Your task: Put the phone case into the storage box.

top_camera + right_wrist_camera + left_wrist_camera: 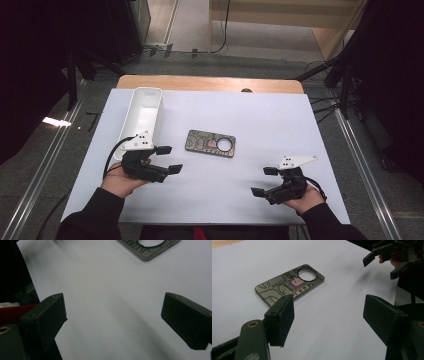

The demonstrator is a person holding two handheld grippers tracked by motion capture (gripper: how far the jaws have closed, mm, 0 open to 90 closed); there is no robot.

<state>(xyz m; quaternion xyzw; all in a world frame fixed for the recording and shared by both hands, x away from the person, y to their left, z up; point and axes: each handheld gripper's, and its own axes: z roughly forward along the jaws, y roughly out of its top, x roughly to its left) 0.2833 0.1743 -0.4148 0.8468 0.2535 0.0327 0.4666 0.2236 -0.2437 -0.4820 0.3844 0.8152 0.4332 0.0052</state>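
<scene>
A patterned phone case [210, 143] with a round camera hole lies flat on the white table cover [260, 120] near the middle. My left gripper [169, 159] hovers to the case's left, open, with nothing between its jaws. In the left gripper view the phone case [289, 285] lies just beyond the gap between the jaws of the left gripper [329, 315]. My right gripper [264, 181] stays low at the front right, open and empty. In the right gripper view a corner of the case [150, 247] shows at the top, beyond the right gripper [113, 320].
A long white tray [143, 115] stands along the left side of the cover, just behind my left hand. The wooden table edge [210, 82] runs along the back. Dark stands and cables flank the table on both sides.
</scene>
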